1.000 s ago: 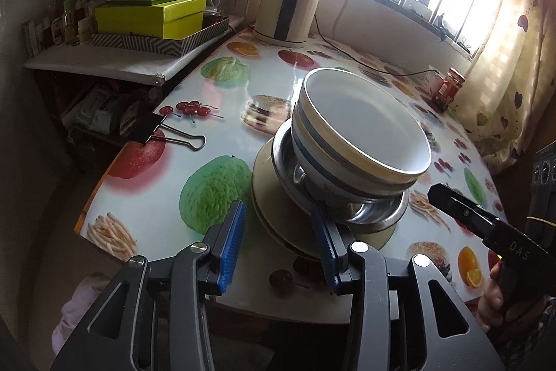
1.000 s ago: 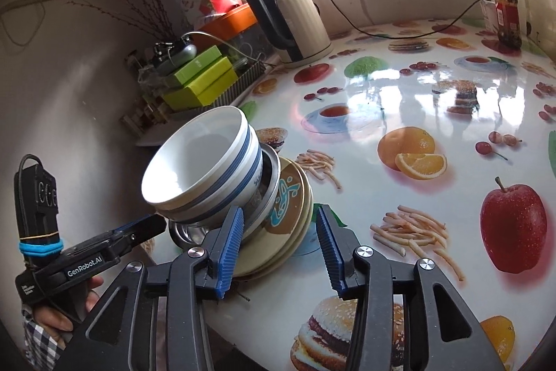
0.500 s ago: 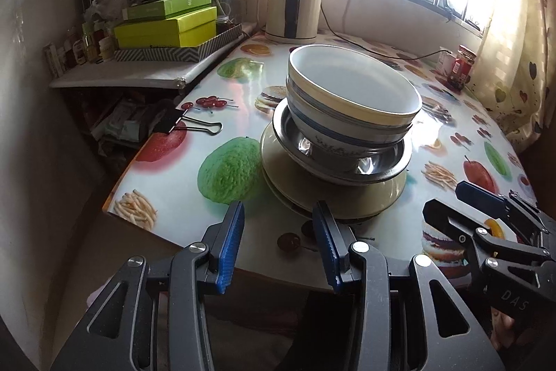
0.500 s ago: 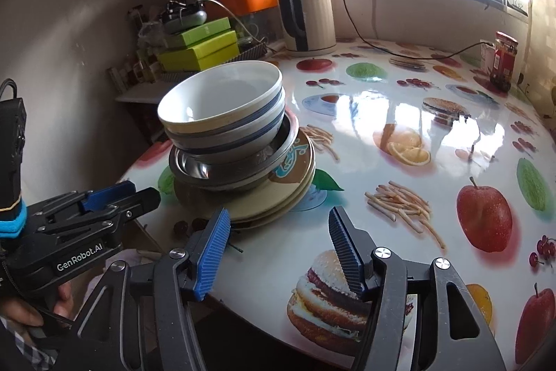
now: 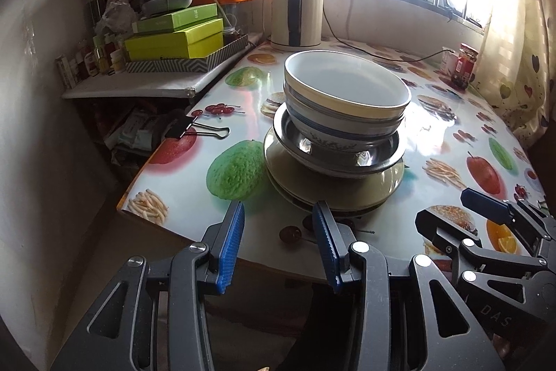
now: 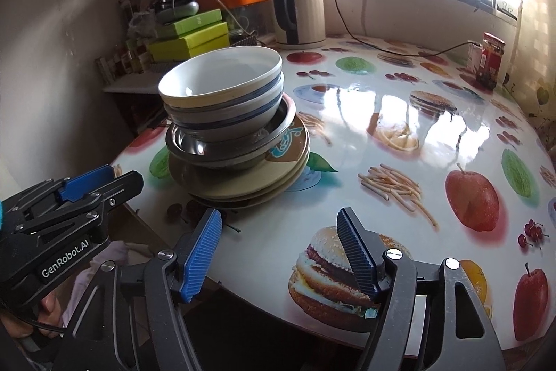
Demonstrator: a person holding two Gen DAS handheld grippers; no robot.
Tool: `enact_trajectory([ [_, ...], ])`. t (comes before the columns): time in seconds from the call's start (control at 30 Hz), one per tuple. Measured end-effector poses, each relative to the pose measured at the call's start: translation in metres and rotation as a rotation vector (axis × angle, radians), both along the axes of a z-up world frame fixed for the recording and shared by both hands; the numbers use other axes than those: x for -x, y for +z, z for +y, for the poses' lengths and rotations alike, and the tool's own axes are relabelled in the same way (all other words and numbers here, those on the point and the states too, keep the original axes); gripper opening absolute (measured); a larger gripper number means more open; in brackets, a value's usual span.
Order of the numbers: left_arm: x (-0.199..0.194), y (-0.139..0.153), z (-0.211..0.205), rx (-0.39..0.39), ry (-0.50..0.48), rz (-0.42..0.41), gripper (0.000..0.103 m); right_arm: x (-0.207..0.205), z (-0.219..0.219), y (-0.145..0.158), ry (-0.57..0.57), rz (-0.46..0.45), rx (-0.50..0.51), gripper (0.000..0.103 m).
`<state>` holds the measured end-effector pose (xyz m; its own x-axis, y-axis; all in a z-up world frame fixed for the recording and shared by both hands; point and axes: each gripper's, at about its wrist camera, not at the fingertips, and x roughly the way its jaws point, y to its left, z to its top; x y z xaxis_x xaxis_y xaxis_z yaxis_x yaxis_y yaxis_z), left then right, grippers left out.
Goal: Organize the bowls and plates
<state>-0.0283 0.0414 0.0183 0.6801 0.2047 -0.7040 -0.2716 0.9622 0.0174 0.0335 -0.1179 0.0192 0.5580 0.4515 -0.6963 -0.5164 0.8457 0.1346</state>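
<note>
Both tongs have drawn back from the stack of dishes since a second ago, when the left tongs (image 5: 278, 232) stood right at the plates' rim and the right tongs (image 6: 278, 242) flanked it. Now the left tongs hover just short of the stack's near edge, spread partway with nothing between the blue pads. The right tongs have just been opening and stand spread wide over the tabletop (image 6: 399, 134), to the right of the stack, also holding nothing.

On the tabletop near its front edge sits the stack: two white bowls (image 5: 347, 93) with blue bands nested together, in a steel bowl (image 5: 382, 155), on a pile of beige plates (image 5: 347, 193). Behind the stack stands a cream kettle (image 5: 297, 9); left of it lies a black binder clip (image 5: 194, 127); far to its right a red-lidded jar (image 6: 490, 61).
</note>
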Motion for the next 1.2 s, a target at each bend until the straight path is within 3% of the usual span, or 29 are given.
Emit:
enact_trajectory([
  [1.2,-0.007,-0.012,-0.008,0.017,-0.026,0.042,0.042,-0.005,-0.003,-0.006,-0.028,0.018,-0.001,0.073],
])
